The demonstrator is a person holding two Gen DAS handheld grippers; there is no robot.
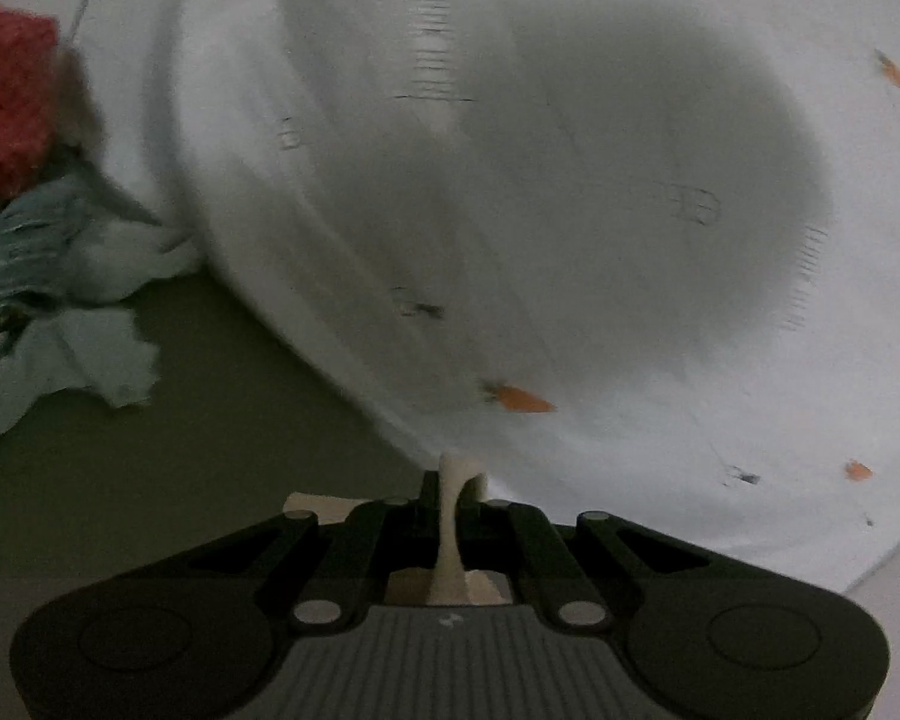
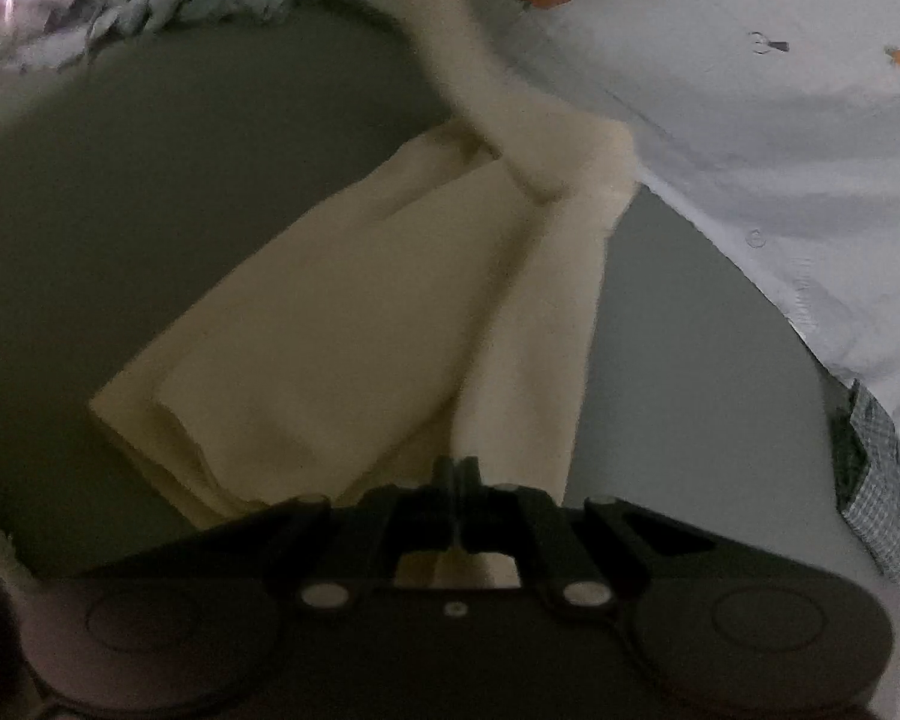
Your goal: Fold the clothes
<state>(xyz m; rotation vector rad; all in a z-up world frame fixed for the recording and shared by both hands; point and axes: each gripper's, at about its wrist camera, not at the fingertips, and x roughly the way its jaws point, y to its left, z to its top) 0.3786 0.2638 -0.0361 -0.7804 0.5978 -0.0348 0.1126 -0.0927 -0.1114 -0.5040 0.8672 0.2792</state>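
Observation:
A cream garment lies partly folded on the grey surface, and one twisted length of it rises to the top of the right wrist view. My right gripper sits at its near edge with the jaws together, cream cloth showing just behind the fingers. In the left wrist view my left gripper is shut on a thin bunched strand of the cream garment, held up in front of a white carrot-print shirt.
The white carrot-print shirt, with buttons, spreads along the right. A checked cloth lies by its lower corner. A red knitted piece and pale blue-green garments are piled at the left. Bare grey surface lies between.

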